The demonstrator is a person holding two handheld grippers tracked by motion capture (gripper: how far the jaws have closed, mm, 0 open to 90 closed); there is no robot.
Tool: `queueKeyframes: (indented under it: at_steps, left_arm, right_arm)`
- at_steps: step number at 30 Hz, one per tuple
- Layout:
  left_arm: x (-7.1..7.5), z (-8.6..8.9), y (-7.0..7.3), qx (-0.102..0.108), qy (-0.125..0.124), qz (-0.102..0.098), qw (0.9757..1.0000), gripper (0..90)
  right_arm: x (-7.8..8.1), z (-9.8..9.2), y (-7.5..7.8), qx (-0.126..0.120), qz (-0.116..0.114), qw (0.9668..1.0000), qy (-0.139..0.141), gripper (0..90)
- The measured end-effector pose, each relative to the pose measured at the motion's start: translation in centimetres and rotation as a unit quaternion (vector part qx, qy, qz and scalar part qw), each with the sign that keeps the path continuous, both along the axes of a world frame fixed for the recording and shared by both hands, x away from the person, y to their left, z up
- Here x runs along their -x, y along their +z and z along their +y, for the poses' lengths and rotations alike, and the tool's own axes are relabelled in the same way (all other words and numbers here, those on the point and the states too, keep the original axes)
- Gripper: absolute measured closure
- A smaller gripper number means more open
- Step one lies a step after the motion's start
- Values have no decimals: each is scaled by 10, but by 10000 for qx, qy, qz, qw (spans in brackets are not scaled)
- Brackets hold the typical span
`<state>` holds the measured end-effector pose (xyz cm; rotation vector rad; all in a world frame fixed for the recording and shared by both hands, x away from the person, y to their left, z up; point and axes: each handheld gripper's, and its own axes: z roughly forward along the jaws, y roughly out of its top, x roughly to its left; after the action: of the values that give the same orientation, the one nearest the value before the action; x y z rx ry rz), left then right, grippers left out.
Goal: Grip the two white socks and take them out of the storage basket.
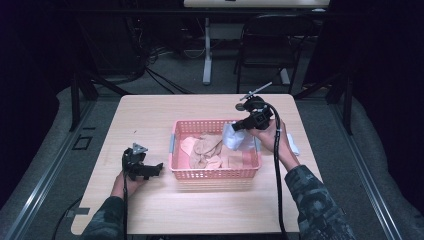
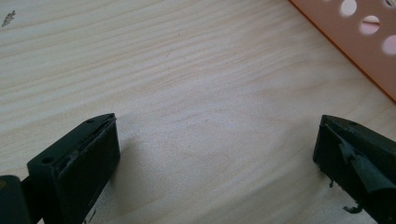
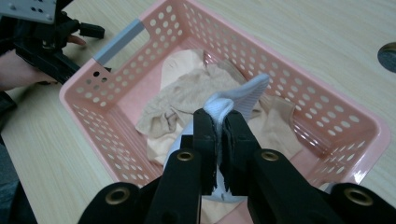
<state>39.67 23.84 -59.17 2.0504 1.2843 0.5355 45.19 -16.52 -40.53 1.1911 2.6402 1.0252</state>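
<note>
Right gripper [image 3: 218, 135], jaws clamped on a white sock [image 3: 238, 100] over the basket [image 1: 215, 172], should release low at centre; left gripper [image 1: 142, 167], at nine o'clock, jaws apart.

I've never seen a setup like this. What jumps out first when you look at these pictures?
The pink perforated basket in the middle of the wooden table, with beige cloths lying inside. Above its right end, the right tool is shut on a white sock. The left tool rests open on the table beside the basket's left end.
</note>
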Motion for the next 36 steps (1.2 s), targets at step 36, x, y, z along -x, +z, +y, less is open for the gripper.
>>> queueKeyframes:
  at_steps: [36]
  left_arm:
    - [0,0,0,3,-10,-16,10000,3]
  right_arm:
    - [8,-42,78,-173,-626,9972,-378,846]
